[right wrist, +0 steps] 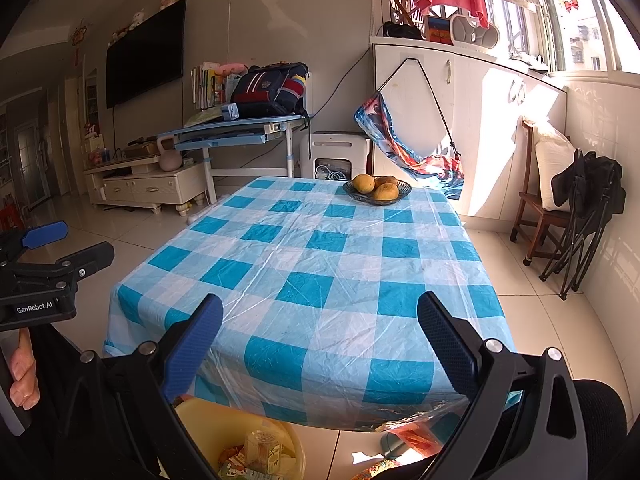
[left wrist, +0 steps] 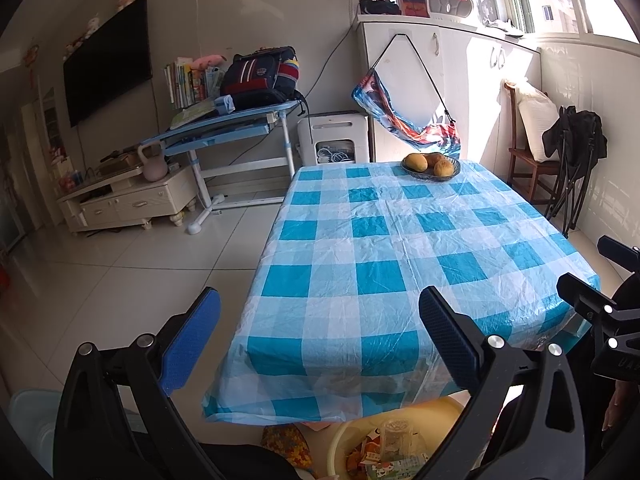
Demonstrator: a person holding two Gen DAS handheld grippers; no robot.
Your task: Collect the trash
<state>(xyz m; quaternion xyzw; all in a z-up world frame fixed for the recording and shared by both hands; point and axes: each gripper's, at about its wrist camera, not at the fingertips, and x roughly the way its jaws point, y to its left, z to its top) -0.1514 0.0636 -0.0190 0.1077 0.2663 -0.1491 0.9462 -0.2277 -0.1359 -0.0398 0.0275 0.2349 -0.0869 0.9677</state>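
Down low, trash (left wrist: 394,452) — wrappers and a clear crumpled cup — sits inside a yellow basin (left wrist: 352,440) on the floor, tucked under the near edge of the table (left wrist: 372,264). Left gripper (left wrist: 320,340) hangs above that edge, fingers spread wide, holding nothing. Right gripper (right wrist: 320,340) likewise released, empty, just beside the left one and over the same edge. Blue-and-white checked tablecloth (left wrist: 400,240) covers the table. Fruit bowl (left wrist: 431,166) with mangoes sits at the far end. Wooden chair (right wrist: 536,208) with a white pillow stands by the right wall. Blue desk (left wrist: 224,128) with a backpack (left wrist: 260,76) stands beyond, near the TV (left wrist: 108,60).
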